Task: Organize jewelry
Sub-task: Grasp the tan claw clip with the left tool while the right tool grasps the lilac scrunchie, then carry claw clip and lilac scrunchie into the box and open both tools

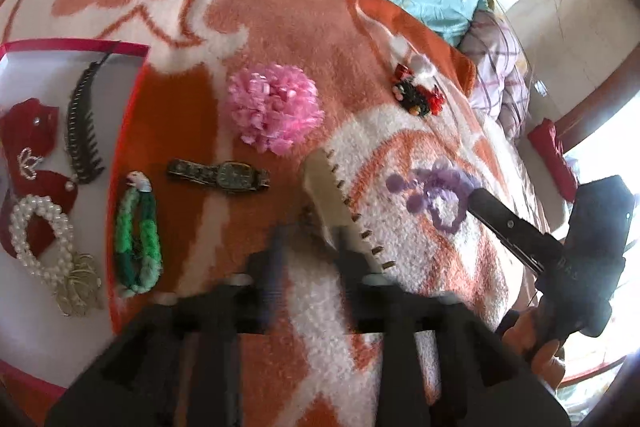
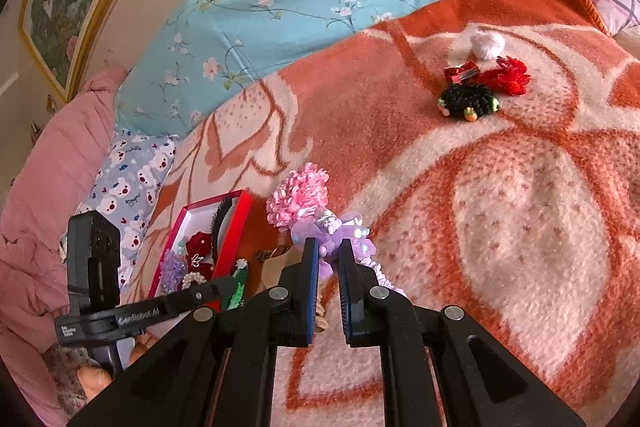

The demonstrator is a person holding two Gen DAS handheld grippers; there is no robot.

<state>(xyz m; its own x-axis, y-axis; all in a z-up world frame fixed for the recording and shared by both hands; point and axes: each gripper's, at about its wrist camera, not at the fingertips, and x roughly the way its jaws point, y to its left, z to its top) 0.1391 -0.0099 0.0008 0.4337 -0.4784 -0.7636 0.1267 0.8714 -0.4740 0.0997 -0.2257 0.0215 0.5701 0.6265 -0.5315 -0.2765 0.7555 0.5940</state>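
Right gripper (image 2: pixel 329 261) pinching the purple scrunchie (image 2: pixel 340 231) on the blanket (image 2: pixel 500 187), left gripper (image 1: pixel 310 247) clamped onto the comb (image 1: pixel 336 203), box (image 1: pixel 136 83) just beside.

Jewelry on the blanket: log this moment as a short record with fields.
surface: orange and white blanket
box: red-rimmed box, open, left of the loose items
in box: pearl bracelet, dark comb clip
loose: pink flower, watch, green bracelet
left gripper: holds cream comb
right gripper: fingers around purple scrunchie
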